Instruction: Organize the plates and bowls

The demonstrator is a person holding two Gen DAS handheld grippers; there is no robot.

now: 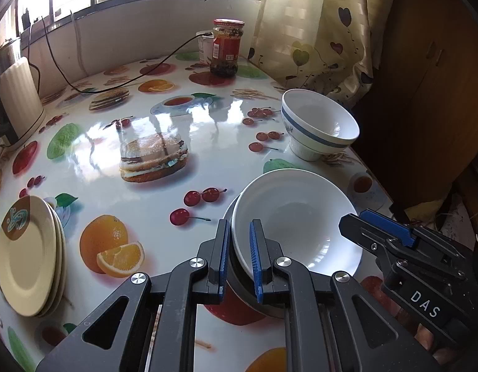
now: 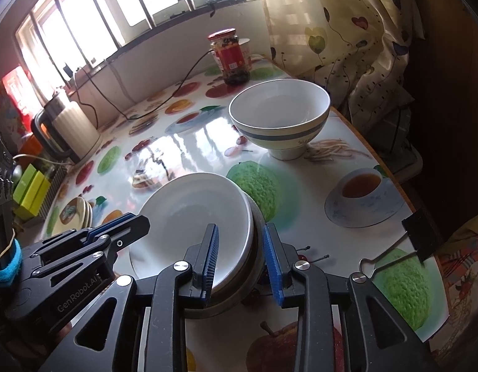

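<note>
The left gripper (image 1: 240, 254) pinches the near rim of the white bowls (image 1: 298, 220) on the surface (image 1: 164, 124), while the right gripper (image 2: 240, 259) sits loose around the other side

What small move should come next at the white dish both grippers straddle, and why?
Probably open the left gripper: it pinches the rim of the white dish, while the right gripper has its jaws apart around that rim, and the dish already rests nested on the grey dish below.
</note>
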